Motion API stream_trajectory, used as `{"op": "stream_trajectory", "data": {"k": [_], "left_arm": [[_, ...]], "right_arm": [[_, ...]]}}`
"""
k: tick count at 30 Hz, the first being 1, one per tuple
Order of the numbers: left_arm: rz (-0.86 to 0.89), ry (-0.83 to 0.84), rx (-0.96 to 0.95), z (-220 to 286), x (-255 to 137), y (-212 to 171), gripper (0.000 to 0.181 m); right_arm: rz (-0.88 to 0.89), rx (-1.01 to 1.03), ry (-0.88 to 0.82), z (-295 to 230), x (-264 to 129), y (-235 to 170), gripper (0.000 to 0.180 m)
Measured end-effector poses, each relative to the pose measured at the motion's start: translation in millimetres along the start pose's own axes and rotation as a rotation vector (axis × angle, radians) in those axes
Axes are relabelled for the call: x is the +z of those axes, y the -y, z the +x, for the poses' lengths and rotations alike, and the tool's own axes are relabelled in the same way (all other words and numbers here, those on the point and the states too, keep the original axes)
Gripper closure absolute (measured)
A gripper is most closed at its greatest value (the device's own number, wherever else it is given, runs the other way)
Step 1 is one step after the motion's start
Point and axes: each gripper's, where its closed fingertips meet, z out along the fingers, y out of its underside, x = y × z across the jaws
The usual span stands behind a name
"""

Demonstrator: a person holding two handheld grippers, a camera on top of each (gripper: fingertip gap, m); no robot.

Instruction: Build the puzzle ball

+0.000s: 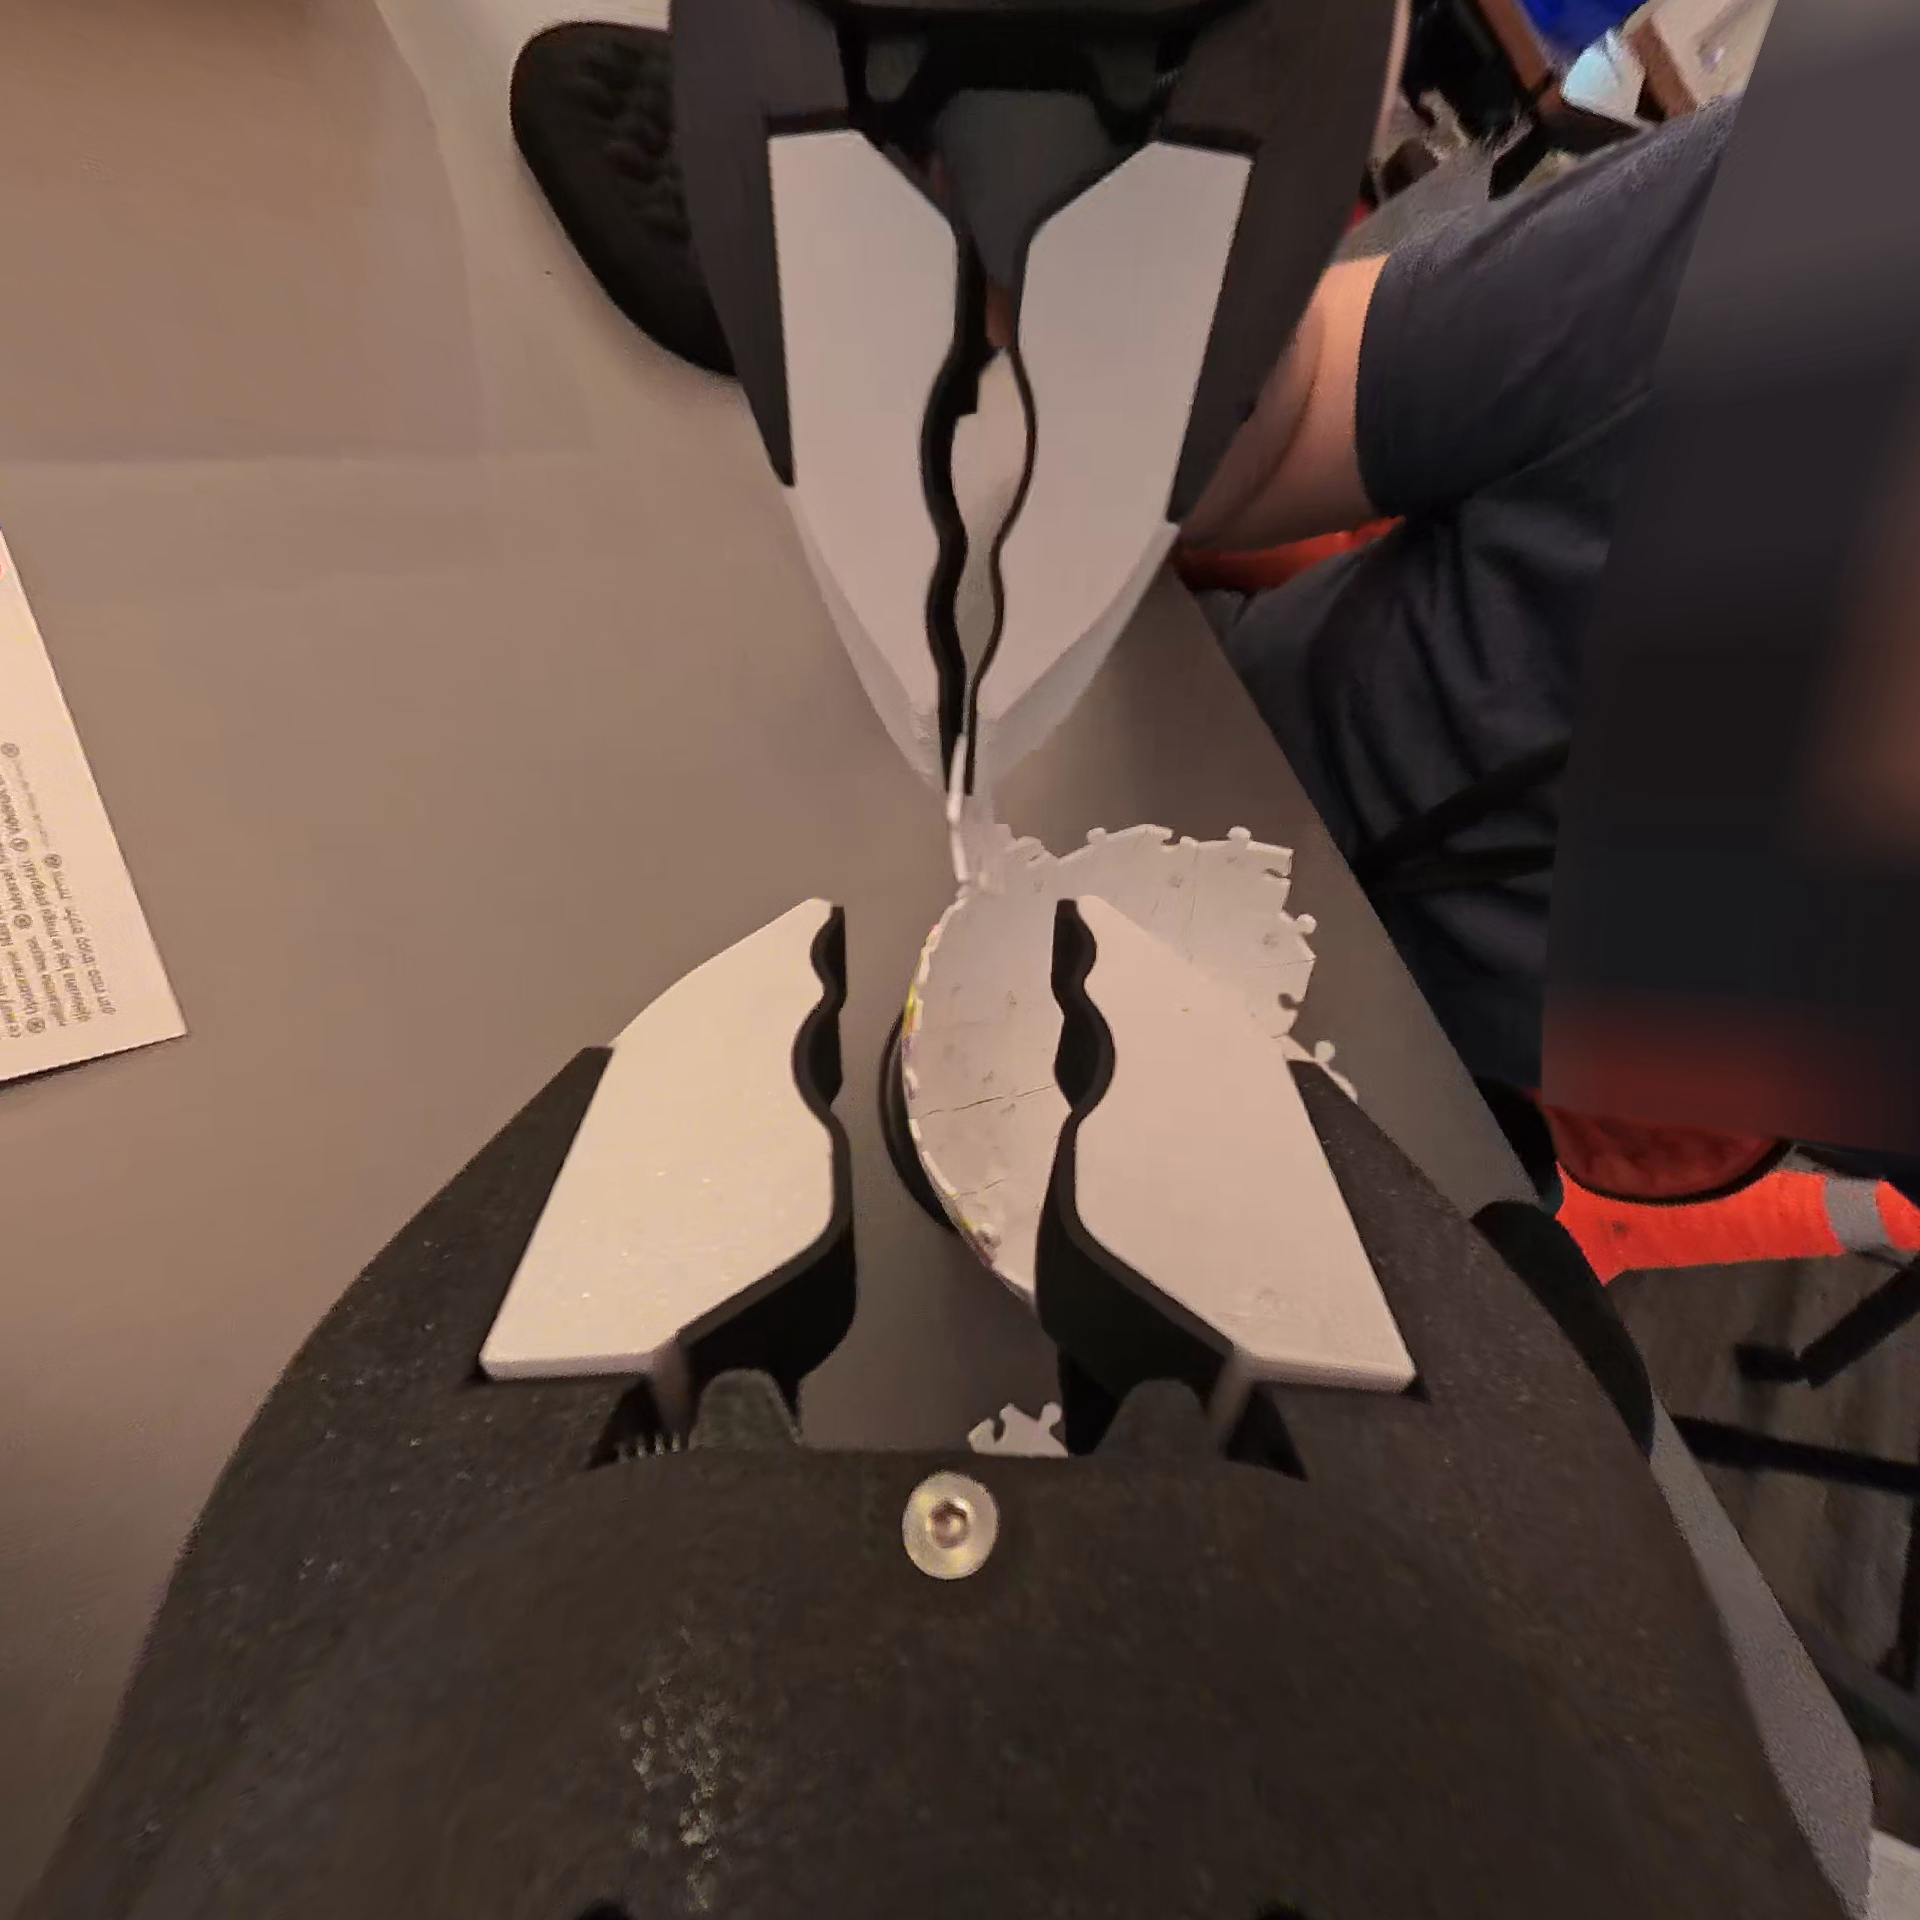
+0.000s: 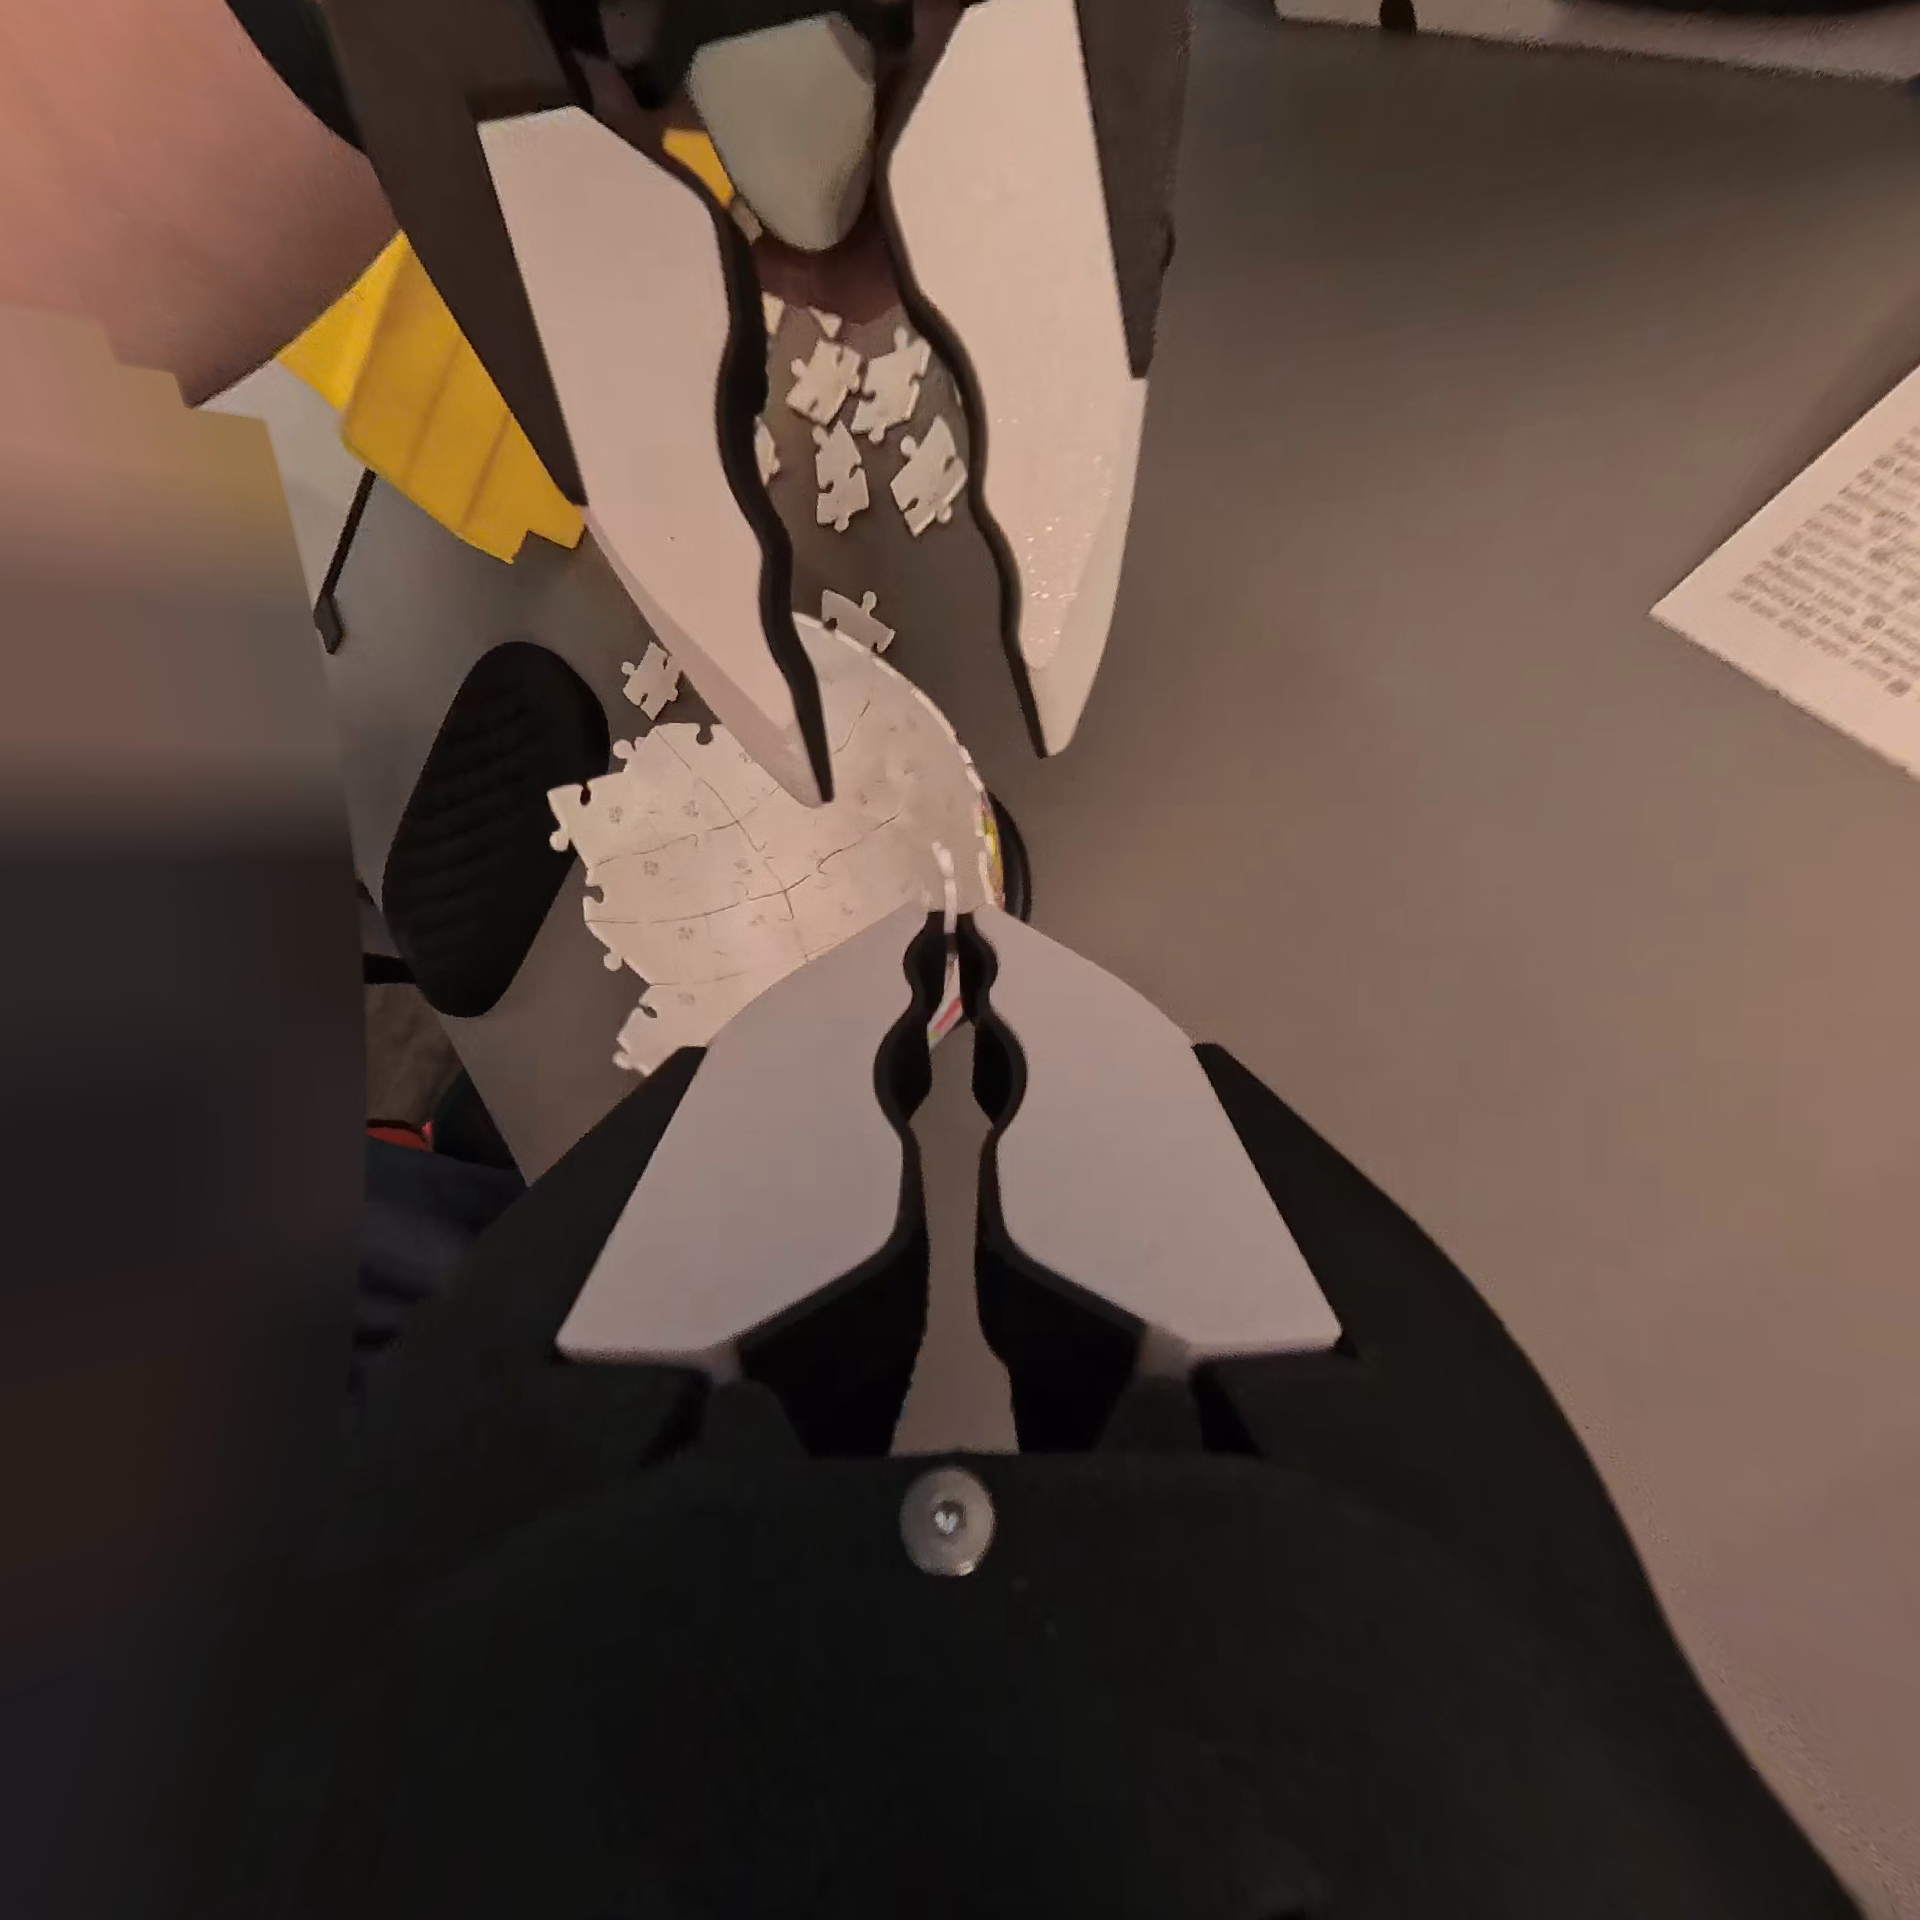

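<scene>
The partly built puzzle ball (image 1: pixel 987 1049) is a white bowl-shaped shell with a coloured outside, lying on the grey table (image 1: pixel 416 623) on a dark ring. It also shows in the right wrist view (image 2: pixel 707 883). My left gripper (image 1: pixel 951 925) is open and straddles the shell's rim, one finger inside the bowl and one outside; the right wrist view shows the same (image 2: pixel 930 769). My right gripper (image 2: pixel 948 925) is shut on a white puzzle piece (image 2: pixel 945 883) and holds it at the shell's rim. It reaches in from the far side in the left wrist view (image 1: pixel 958 769), piece (image 1: pixel 971 831) at its tips.
Several loose white pieces (image 2: pixel 873 416) lie beyond the shell, and one (image 1: pixel 1018 1429) sits under my left gripper. A printed sheet (image 1: pixel 62 831) (image 2: pixel 1818 582) lies on the table. A seated person (image 1: pixel 1455 520), a black chair armrest (image 2: pixel 478 831) and a yellow part (image 2: pixel 436 426) are past the table edge.
</scene>
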Motion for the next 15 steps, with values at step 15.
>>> {"op": "stream_trajectory", "data": {"k": [15], "left_arm": [[-0.051,0.012,0.048,-3,22,-12,0.164]], "right_arm": [[-0.147,-0.034,-0.205,0,15,-8,0.176]]}}
